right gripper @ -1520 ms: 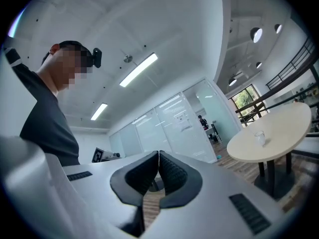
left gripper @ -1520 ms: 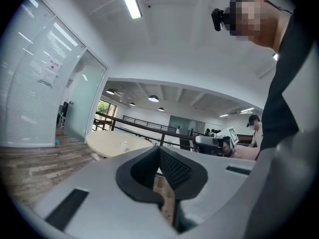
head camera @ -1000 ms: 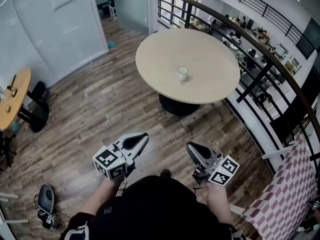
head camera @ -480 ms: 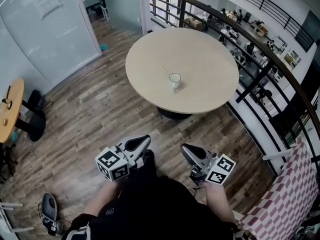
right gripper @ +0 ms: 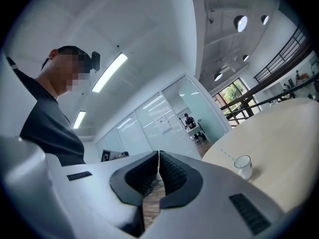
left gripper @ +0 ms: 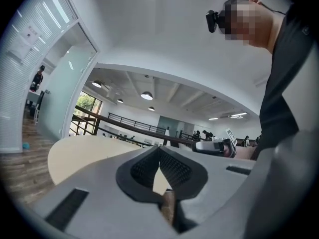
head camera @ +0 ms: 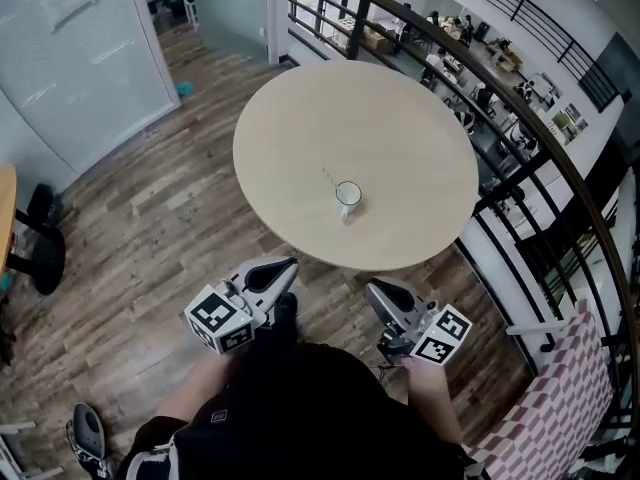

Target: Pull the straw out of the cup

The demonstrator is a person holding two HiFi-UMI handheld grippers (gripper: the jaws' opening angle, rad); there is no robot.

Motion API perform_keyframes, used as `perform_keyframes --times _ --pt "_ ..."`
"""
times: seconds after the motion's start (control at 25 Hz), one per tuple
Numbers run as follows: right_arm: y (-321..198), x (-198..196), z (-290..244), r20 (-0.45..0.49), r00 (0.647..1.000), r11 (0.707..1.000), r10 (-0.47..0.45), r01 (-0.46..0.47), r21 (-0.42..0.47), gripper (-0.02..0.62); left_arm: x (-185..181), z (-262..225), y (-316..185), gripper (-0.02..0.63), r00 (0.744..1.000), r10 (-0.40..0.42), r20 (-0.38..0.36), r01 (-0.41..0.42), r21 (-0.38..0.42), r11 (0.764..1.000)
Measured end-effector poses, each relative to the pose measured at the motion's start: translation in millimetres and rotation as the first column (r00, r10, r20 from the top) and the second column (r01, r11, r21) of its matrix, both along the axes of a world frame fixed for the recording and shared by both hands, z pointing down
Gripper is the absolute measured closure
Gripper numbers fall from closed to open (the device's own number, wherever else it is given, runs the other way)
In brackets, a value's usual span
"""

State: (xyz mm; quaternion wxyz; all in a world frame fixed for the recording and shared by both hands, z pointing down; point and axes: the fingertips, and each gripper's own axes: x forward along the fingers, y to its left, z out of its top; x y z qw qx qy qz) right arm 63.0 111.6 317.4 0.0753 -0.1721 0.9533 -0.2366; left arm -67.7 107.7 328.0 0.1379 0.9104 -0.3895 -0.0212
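Observation:
A clear glass cup (head camera: 347, 195) stands near the middle of a round beige table (head camera: 300, 118). A thin pale straw (head camera: 327, 175) leans out of it toward the upper left. In the right gripper view the cup (right gripper: 243, 166) sits to the right of the jaws, with the straw (right gripper: 227, 154) slanting left. My left gripper (head camera: 288, 265) and right gripper (head camera: 371, 288) are held side by side just short of the table's near edge, well apart from the cup. The jaws of both the left gripper (left gripper: 159, 148) and the right gripper (right gripper: 159, 154) are shut with nothing between them.
A dark metal railing (head camera: 520, 158) curves round the table's far and right side, with an open lower floor beyond it. A glass partition (head camera: 80, 48) stands at the back left. A checkered cloth (head camera: 560, 408) lies at the lower right, and a shoe (head camera: 85, 433) on the wooden floor at the lower left.
The table and cup have come closer in the head view. Both grippers, still shut, have moved forward together from open floor to just short of the table's near edge.

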Motion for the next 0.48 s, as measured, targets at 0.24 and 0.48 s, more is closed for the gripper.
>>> perform_keyframes --times 0.24,0.48 --pt "-83.3 -50.1 -16.4 0.000 1.000 1.000 0.020 -0.020 0.011 0.571 -44.9 -21.3 -93.5 0.598 0.998 0.048 0.031 -0.050 0.073 0.996" --pt "-119.4 -69.3 -12.2 0.014 0.998 0.999 0.053 -0.053 0.002 0.571 -50.9 -12.8 -138.8 0.597 0.991 0.127 0.037 -0.130 0.072 0.989"
